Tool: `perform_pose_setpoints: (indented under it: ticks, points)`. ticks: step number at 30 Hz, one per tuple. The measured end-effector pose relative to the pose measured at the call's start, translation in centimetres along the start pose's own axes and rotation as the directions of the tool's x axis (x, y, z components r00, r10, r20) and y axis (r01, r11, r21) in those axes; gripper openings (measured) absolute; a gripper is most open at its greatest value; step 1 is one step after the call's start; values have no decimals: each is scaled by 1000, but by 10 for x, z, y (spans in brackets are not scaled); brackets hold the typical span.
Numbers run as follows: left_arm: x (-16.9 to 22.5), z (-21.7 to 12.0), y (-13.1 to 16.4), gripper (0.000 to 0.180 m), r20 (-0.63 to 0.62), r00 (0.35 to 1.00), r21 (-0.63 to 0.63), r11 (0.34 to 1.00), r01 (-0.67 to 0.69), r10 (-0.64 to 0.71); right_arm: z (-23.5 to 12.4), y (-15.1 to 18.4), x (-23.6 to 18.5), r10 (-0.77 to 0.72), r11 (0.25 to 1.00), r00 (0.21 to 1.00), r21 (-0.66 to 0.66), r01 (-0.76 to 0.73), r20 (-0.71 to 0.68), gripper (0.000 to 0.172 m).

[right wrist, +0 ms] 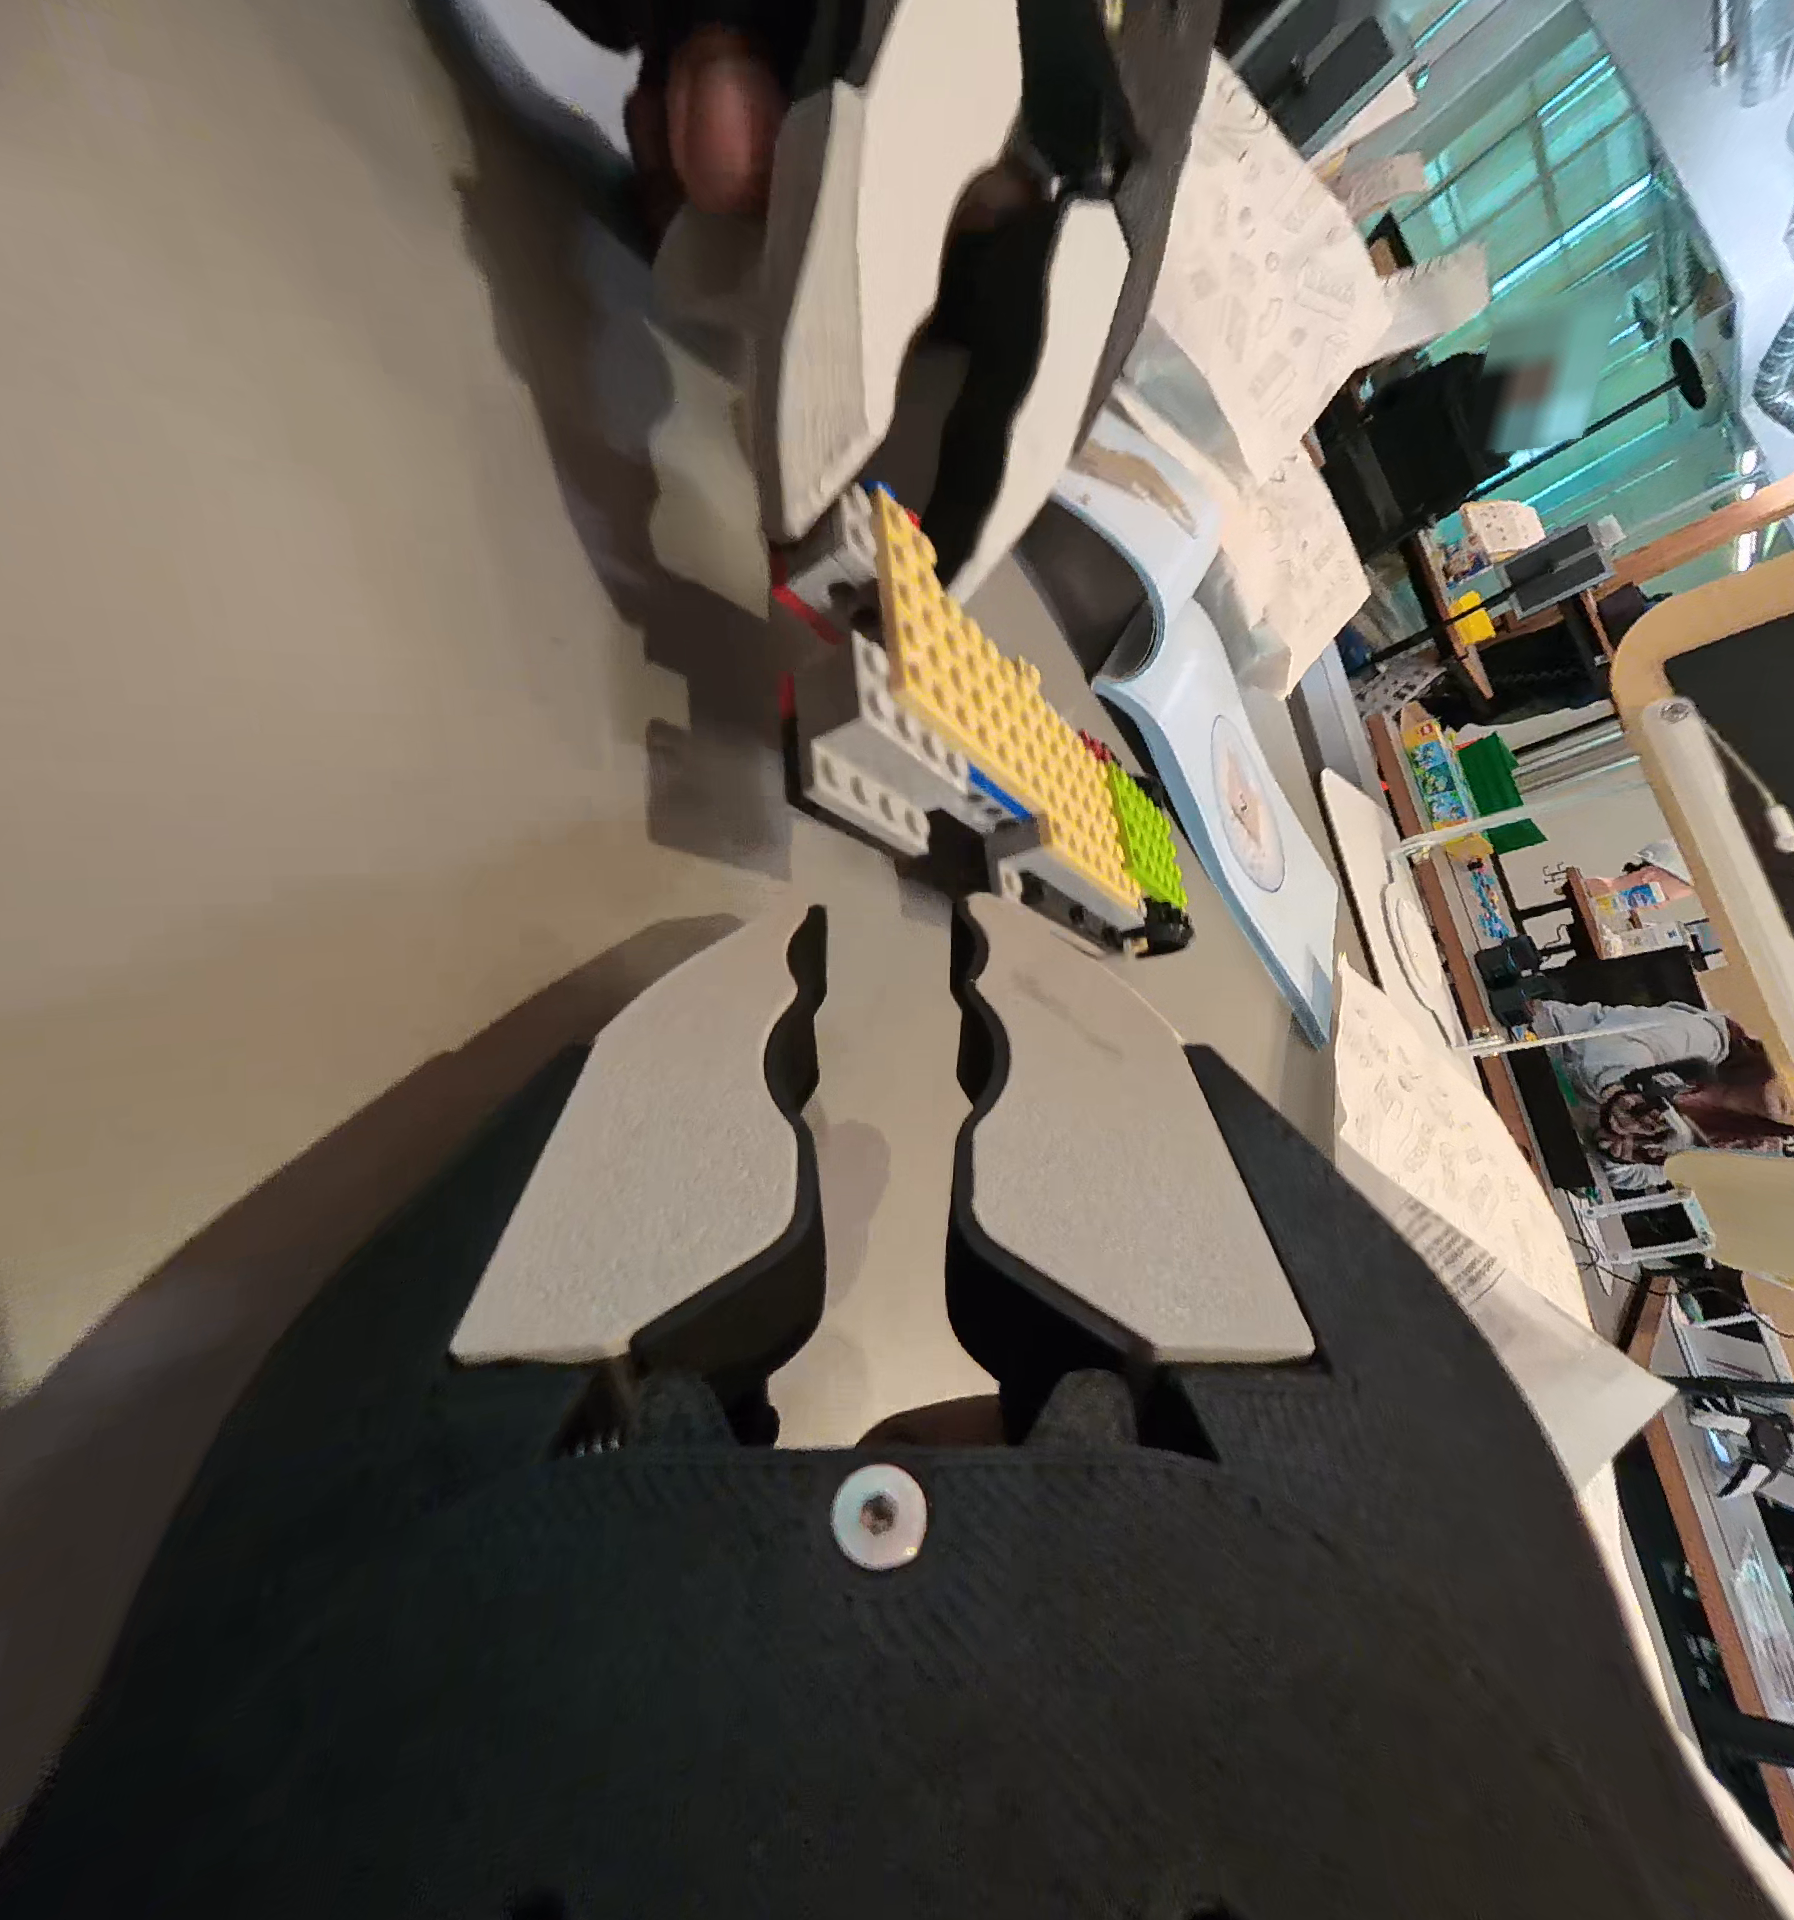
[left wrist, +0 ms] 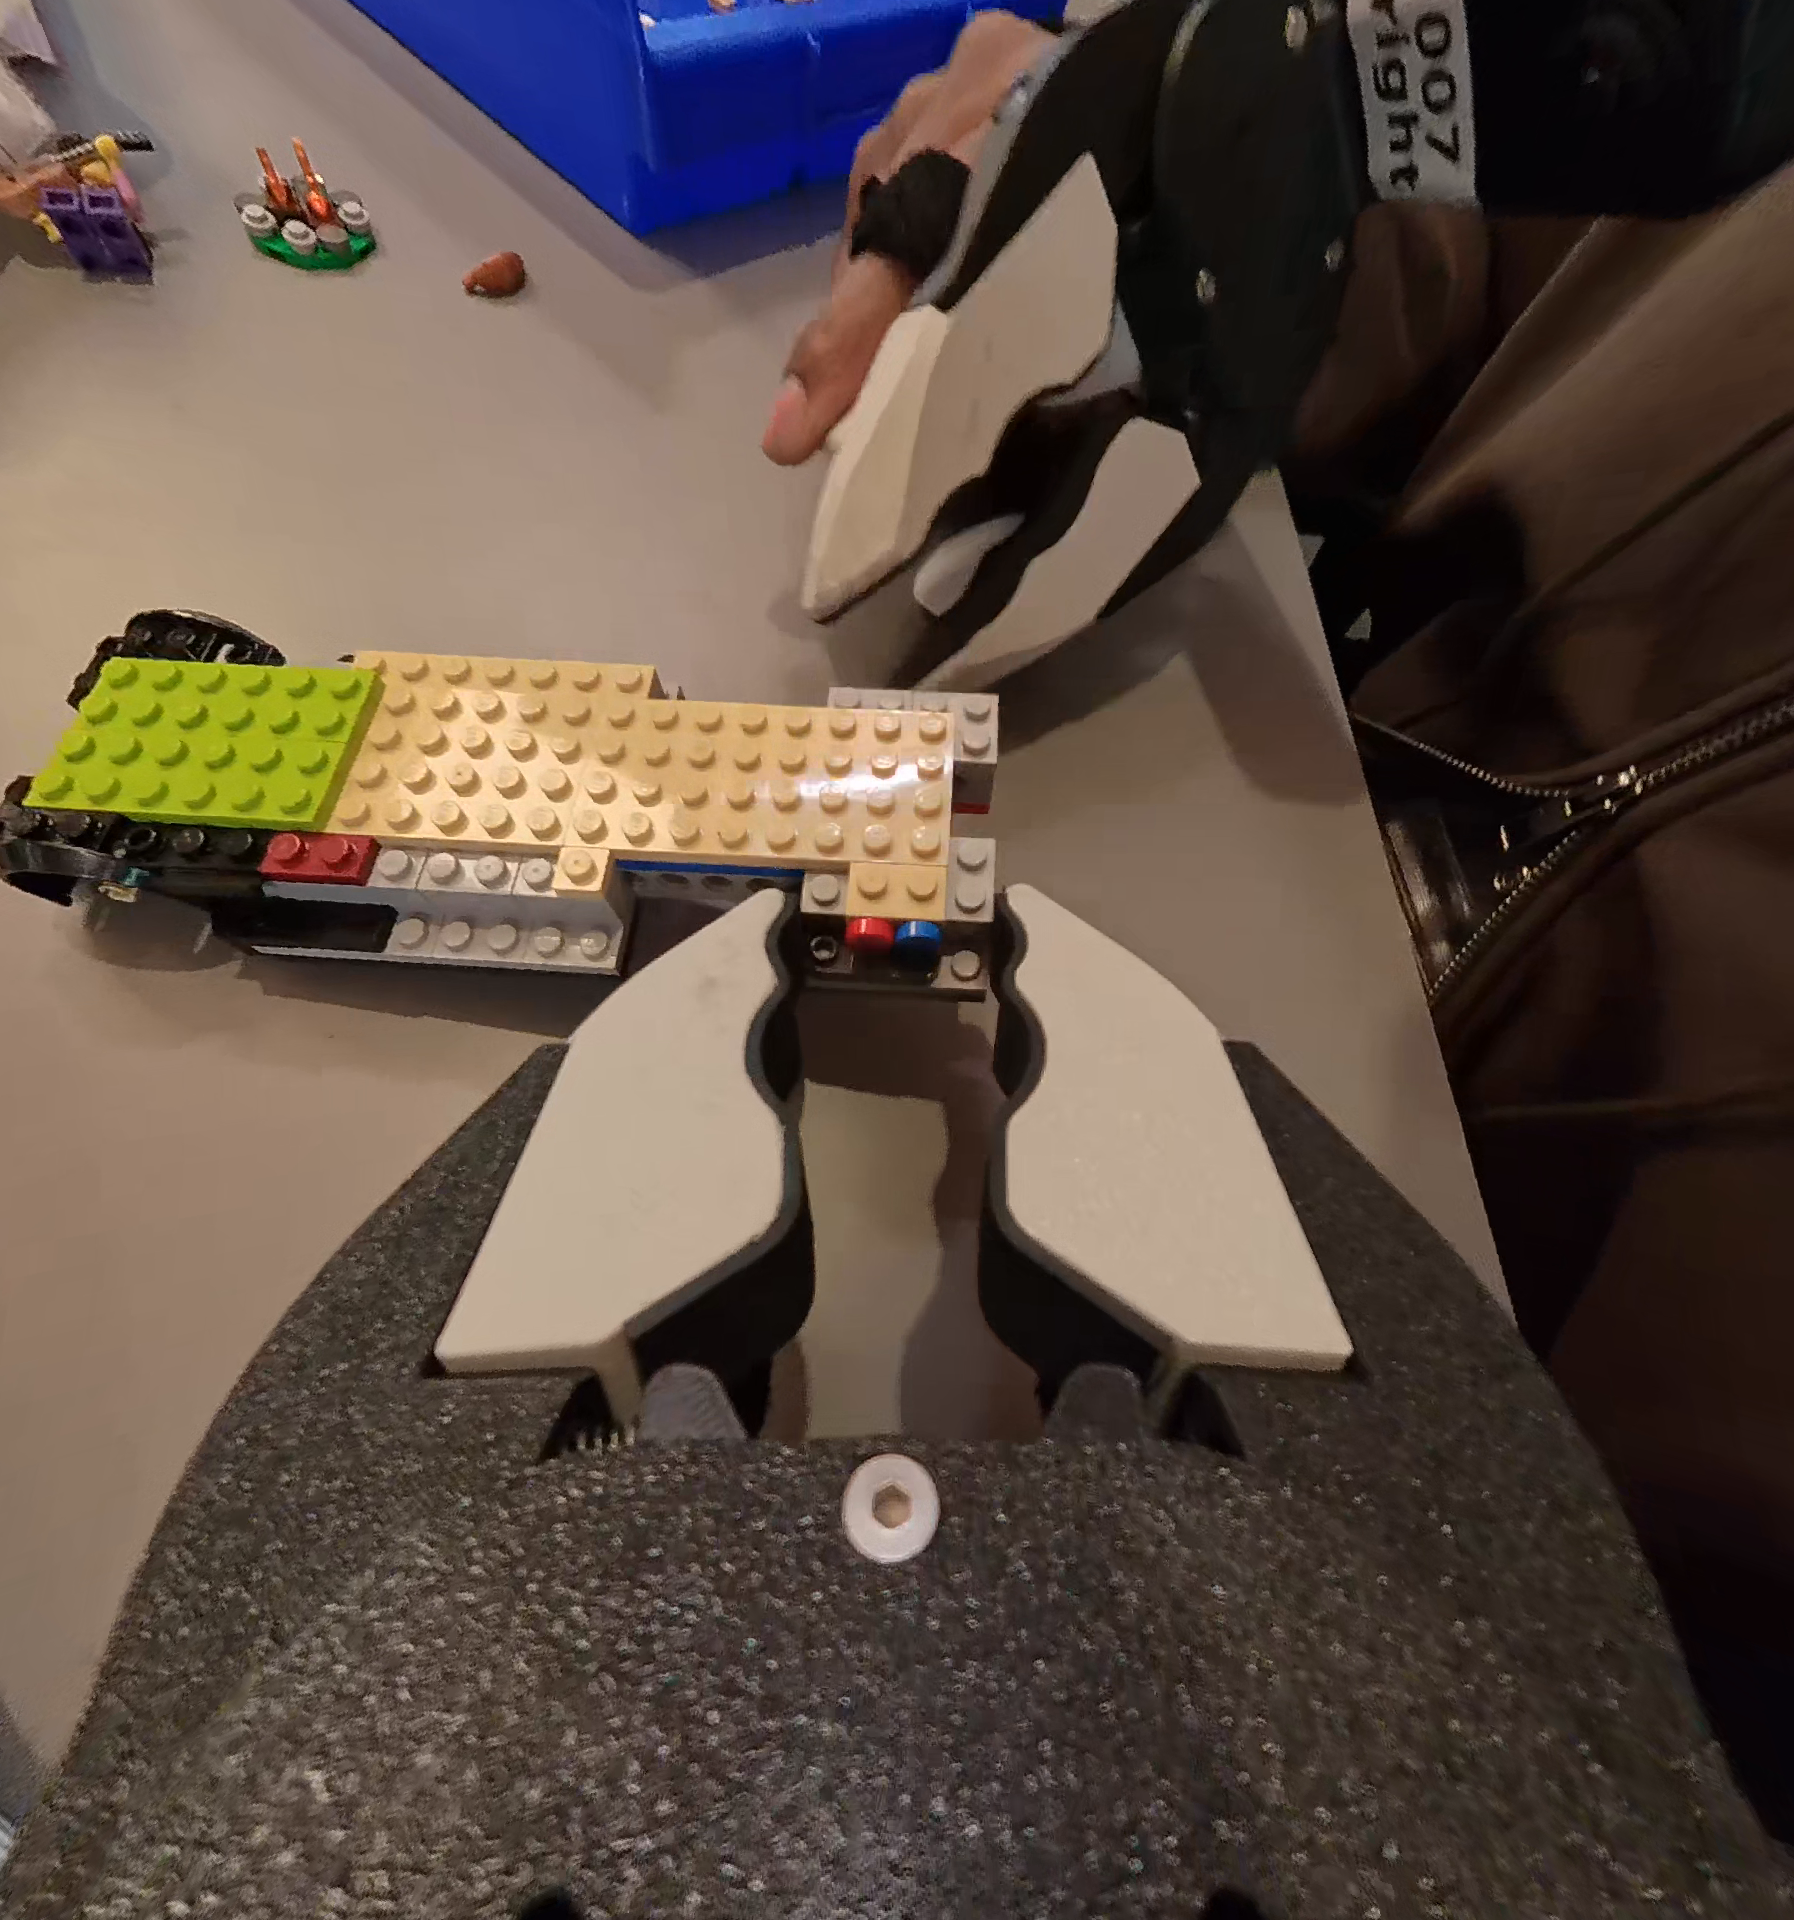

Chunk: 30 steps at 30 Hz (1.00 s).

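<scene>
the long brick model (left wrist: 519, 790) with tan and green plates lies flat on the counter (left wrist: 353, 468). the left gripper (left wrist: 898, 935) squeezes its near end, by the red and blue studs. the right gripper (right wrist: 888, 935) is a little open with nothing in it, just beside the model's other side
</scene>
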<state>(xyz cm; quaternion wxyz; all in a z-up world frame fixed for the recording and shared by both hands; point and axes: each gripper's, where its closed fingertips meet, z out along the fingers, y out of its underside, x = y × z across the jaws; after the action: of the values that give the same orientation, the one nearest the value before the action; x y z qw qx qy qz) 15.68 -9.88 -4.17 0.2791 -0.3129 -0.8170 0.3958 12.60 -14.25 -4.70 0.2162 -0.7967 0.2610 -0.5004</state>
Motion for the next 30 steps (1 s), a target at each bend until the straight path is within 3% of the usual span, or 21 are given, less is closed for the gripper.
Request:
perform_pose_setpoints:
  ticks: [6,10,12,17,25,30]
  points:
    - [19,6,8,33,-73,994,-59,994,-91,87,-2,7,15,182,983,982,-6,-182,45,24]
    - [23,11,13,33,-78,989,-99,986,-131,123,-2,3,17,384,922,908,-11,-388,165,30]
    - [24,12,15,33,-82,988,-109,984,-141,132,1,2,14,421,905,883,-36,-423,210,35]
    - [28,17,23,33,-90,981,-164,969,-184,171,12,4,3,390,921,886,-105,-375,250,41]
    - [33,24,33,34,-101,969,-234,942,-241,223,17,5,-9,284,956,915,-153,-249,286,33]
    - [33,25,33,34,-104,969,-234,941,-244,226,17,4,-7,320,946,880,-164,-279,351,29]
